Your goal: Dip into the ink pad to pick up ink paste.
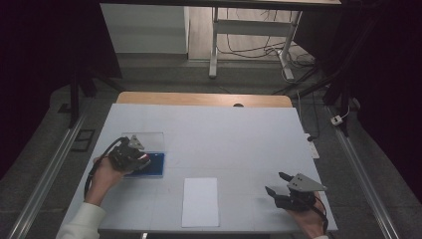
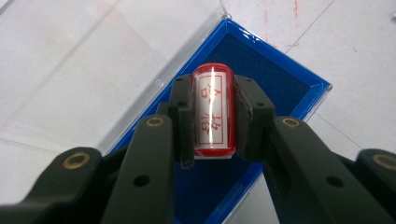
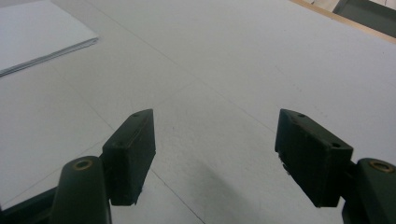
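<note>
A red stamp [image 2: 213, 112] with a white label and red characters is clamped between the two black jaws of my left gripper [image 2: 213, 119], which is shut on it. It hangs over a blue ink-pad box [image 2: 280, 79] whose clear lid [image 2: 84, 70] lies swung open beside it. From above, the left gripper [image 1: 142, 158] sits over the blue box [image 1: 154, 164] at the table's left. My right gripper [image 1: 278, 183] rests near the front right edge, open, with nothing between its pads [image 3: 130, 149]. A white paper sheet [image 1: 200, 201] lies at the front middle.
The white tabletop [image 1: 224, 134] has a wooden strip along its far edge. A corner of the paper stack [image 3: 37, 37] lies at the upper left of the right gripper view. Beyond the table stand a desk frame [image 1: 214, 45] and floor cables.
</note>
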`<action>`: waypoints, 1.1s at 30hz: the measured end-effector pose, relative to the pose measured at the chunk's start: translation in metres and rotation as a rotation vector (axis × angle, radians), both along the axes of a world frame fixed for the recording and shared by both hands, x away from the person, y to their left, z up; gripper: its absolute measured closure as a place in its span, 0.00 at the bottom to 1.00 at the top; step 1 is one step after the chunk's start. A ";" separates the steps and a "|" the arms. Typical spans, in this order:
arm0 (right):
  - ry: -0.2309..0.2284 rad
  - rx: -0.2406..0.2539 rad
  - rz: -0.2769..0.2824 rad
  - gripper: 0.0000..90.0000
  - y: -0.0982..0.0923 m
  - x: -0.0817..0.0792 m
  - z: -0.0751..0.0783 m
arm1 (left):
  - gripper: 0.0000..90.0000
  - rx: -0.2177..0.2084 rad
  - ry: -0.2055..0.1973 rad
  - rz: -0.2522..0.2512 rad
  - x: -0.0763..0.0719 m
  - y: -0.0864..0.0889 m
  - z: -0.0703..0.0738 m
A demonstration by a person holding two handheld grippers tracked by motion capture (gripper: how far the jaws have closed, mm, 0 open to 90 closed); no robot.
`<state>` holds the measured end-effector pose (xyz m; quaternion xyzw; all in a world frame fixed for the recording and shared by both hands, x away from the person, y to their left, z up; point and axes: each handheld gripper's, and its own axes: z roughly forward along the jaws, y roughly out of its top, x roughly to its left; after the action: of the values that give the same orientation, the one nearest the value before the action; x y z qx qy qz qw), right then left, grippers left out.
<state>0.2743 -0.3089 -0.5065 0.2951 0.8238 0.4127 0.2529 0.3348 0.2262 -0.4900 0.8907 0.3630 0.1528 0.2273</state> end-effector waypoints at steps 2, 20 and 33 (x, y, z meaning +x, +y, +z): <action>-0.003 -0.002 -0.005 0.31 0.000 0.000 0.000 | 0.79 -0.010 -0.002 0.001 0.000 0.001 0.004; -0.005 0.003 -0.007 0.31 -0.003 0.000 0.000 | 0.78 -0.103 -0.054 0.006 -0.015 0.016 0.044; -0.007 0.005 -0.007 0.31 -0.004 0.000 -0.001 | 0.78 -0.094 -0.053 -0.016 -0.019 0.013 0.050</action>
<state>0.2740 -0.3128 -0.5070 0.2972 0.8209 0.4147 0.2565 0.3161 0.2393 -0.4396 0.8775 0.3564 0.1574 0.2798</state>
